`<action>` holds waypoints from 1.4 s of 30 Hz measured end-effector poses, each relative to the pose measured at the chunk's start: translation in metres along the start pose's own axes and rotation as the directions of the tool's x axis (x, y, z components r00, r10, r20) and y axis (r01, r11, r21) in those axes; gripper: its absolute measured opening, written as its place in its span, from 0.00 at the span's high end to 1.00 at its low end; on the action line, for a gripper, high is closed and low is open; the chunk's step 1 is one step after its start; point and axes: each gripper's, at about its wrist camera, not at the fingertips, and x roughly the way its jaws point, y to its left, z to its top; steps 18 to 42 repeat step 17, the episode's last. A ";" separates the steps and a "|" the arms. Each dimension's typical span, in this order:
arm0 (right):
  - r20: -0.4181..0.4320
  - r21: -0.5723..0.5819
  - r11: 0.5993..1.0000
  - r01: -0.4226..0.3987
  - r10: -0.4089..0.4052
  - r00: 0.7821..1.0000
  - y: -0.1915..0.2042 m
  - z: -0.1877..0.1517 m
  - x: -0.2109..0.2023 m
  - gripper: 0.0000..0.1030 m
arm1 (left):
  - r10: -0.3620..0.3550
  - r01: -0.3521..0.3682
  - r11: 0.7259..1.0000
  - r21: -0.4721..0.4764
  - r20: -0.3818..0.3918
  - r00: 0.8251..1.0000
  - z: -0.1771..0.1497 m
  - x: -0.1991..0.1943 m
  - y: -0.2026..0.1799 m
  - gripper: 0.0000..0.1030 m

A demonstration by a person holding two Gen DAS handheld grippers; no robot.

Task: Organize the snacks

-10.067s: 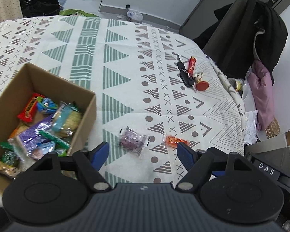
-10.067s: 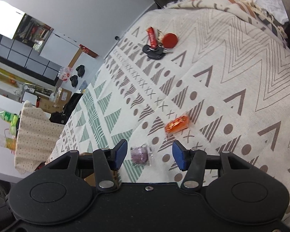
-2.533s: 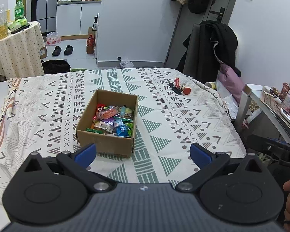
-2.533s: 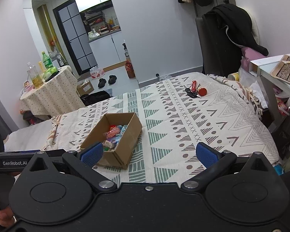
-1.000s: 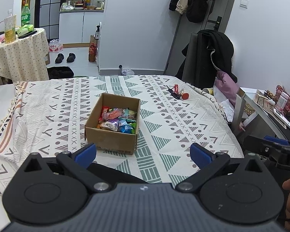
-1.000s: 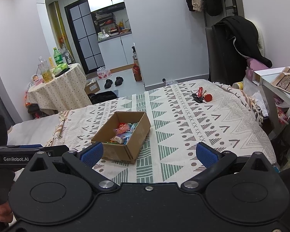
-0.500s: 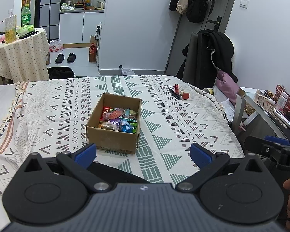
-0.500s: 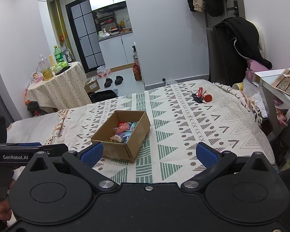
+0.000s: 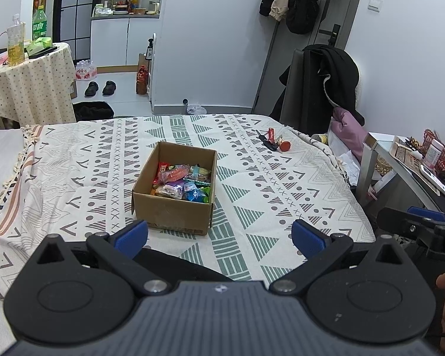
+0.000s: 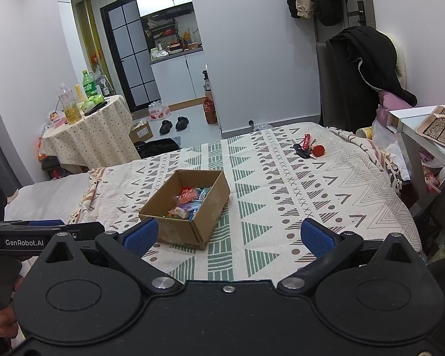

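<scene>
Both grippers — left gripper (image 9: 219, 235), right gripper (image 10: 227, 235) — hover off the bed's (image 9: 281, 195) near edge, jaws wide, empty; snacks (image 9: 182, 182) fill the cardboard box (image 9: 172, 213) mid-bed.

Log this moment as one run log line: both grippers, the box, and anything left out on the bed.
left hand-held gripper: open, empty | right hand-held gripper: open, empty | cardboard box: holds snacks | keys: on blanket

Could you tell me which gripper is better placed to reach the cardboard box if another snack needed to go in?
Probably the left gripper: the cardboard box sits almost straight ahead between its open fingers, whereas it lies off to the left of the right gripper. Both are open, empty and well back.
</scene>
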 end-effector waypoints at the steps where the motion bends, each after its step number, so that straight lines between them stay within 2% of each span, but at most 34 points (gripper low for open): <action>1: -0.001 0.000 1.000 0.002 -0.002 1.000 0.000 0.000 0.000 0.00 | -0.001 0.001 1.000 0.000 0.000 1.000 0.000 0.000 0.000 0.00; 42: -0.018 -0.001 1.000 0.022 -0.022 1.000 -0.004 -0.003 0.004 0.00 | 0.011 -0.011 1.000 0.007 -0.004 1.000 -0.003 0.008 -0.003 0.00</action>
